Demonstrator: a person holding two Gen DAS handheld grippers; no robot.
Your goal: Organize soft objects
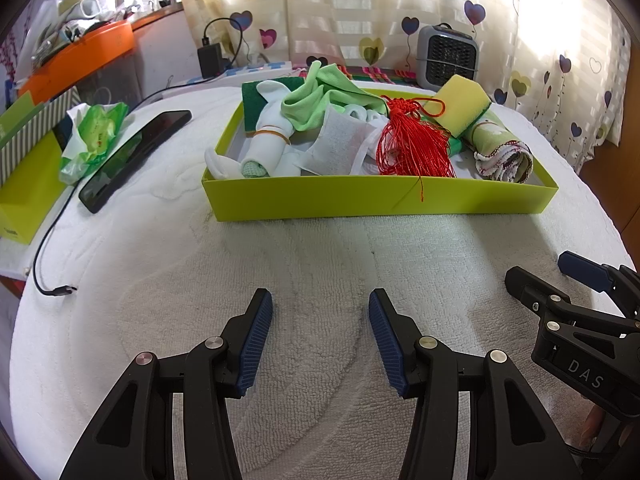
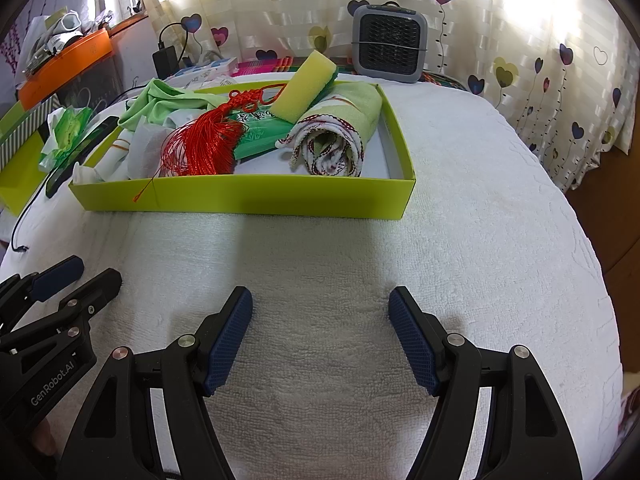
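Note:
A shallow lime-green box [image 1: 380,198] [image 2: 248,196] sits on the white towel, filled with soft things. Inside lie a red tassel [image 1: 412,140] [image 2: 200,144], a yellow sponge [image 1: 460,108] [image 2: 306,84], a rolled patterned towel [image 1: 504,152] [image 2: 332,140], a light green cloth [image 1: 320,100] [image 2: 168,98] and rolled white socks [image 1: 268,136]. My left gripper [image 1: 320,308] hovers open over bare towel in front of the box, nothing between its fingers. My right gripper [image 2: 320,304] stands open beside it, also empty. Each gripper shows at the edge of the other's view.
A black phone [image 1: 132,152] and a green wipes pack [image 1: 96,132] lie left of the box, with a cable end [image 1: 60,291] nearby. A grey fan heater [image 1: 448,56] [image 2: 388,42] stands behind. An orange tray [image 1: 80,56] and a green carton [image 1: 24,176] are at far left.

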